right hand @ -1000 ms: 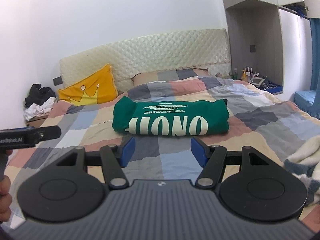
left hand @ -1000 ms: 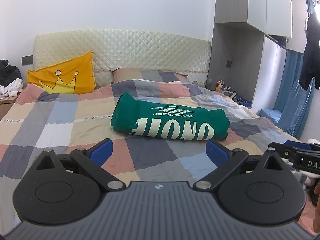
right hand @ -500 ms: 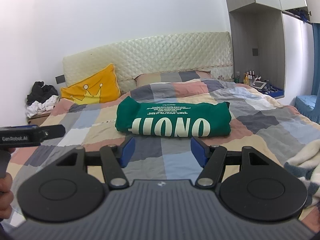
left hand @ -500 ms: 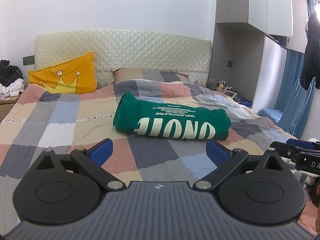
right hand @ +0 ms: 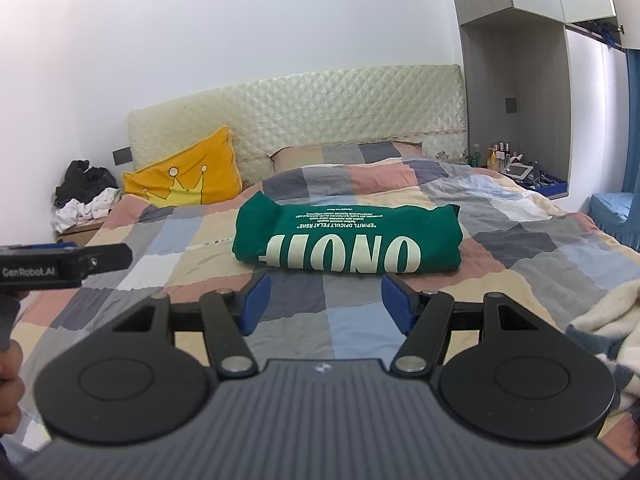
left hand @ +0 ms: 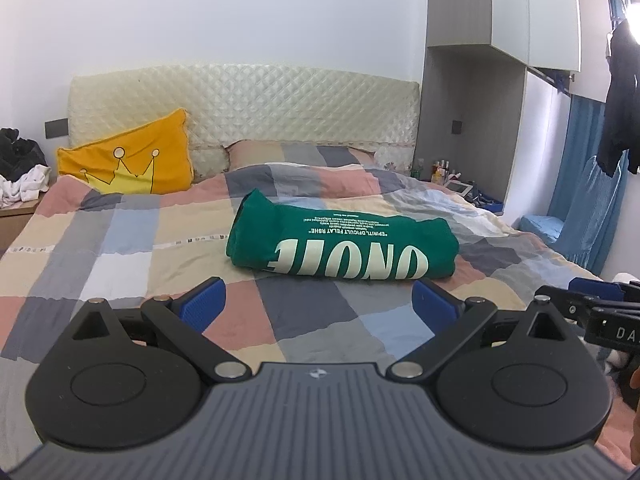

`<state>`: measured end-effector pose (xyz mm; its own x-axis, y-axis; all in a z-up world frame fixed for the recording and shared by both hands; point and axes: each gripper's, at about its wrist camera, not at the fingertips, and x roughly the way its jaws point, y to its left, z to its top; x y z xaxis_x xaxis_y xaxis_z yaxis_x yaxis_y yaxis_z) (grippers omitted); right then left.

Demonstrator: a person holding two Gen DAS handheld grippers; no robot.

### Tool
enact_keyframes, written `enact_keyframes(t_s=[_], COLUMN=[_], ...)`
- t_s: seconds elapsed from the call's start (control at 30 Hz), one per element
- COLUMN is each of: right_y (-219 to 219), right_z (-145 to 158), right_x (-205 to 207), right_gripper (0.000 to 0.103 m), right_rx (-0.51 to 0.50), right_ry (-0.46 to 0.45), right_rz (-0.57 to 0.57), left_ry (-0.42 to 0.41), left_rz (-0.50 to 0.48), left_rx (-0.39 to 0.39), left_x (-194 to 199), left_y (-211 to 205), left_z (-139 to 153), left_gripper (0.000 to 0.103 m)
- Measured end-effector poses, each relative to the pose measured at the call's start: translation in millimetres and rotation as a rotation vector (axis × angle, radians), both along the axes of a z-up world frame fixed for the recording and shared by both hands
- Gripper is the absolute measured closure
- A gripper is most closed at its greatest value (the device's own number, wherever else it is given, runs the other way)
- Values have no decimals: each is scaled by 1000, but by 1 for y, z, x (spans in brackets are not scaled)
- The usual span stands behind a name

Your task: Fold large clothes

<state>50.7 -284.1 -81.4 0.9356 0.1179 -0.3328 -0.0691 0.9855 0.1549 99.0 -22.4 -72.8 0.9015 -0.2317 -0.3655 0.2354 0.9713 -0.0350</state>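
the left claw (left hand: pixel 318 304) sits low in the middle of its picture. its two blue pads (left hand: pixel 202 304) stand wide apart and there is nothing between them. the right claw (right hand: pixel 324 304) looks much the same in its own picture, low in the middle, with its blue pads (right hand: pixel 254 303) apart and holding nothing. both claws point a bit down at the bed (left hand: pixel 120 248) and float near its front edge, not touching the cover.

just past the pads, in the middle of both pictures, lies the green shirt (left hand: pixel 344 244). it is already folded into a thick, neat bundle with big pale letters on top. it rests flat on the checked bed cover, well apart from both claws. it looks like the folding of this shirt is done, and that may be why the claws are open and pulled away from it.

at the right edge of the left picture a bit of the other claw shows, so the two are held side by side. in the upper left of the bed a yellow pillow (left hand: pixel 132 160) with a crown leans on the headboard (left hand: pixel 248 108). at the far left a heap of clothes (right hand: pixel 86 196) sits on a small stand. at the lower right of the right picture a fluffy blanket (right hand: pixel 604 320) lies on the bed; it may be next, but that is only a guess.
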Motion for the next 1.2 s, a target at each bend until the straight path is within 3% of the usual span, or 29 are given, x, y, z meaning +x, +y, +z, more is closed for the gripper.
enact_keyframes(t_s=[0.3, 0.4, 0.53, 0.57, 0.6, 1.2], right_y=[-3, -4, -1, -1, 0, -1], right_z=[3, 3, 3, 4, 3, -1], right_x=[-2, -3, -4, -3, -3, 1], right_gripper=[39, 19, 12, 3, 0, 0], right_rx=[33, 40, 21, 12, 5, 17], right_ry=[-5, -16, -30, -28, -30, 3], right_rz=[16, 24, 6, -2, -9, -24], left_ry=[-3, 1, 5, 7, 9, 12], left_rz=[5, 6, 7, 6, 4, -10], left_rx=[-6, -6, -6, -8, -10, -18], left_x=[-7, -7, -8, -8, -8, -7], left_y=[2, 4, 5, 5, 5, 2], left_z=[7, 8, 8, 8, 7, 6], left_gripper=[2, 2, 2, 2, 2, 2])
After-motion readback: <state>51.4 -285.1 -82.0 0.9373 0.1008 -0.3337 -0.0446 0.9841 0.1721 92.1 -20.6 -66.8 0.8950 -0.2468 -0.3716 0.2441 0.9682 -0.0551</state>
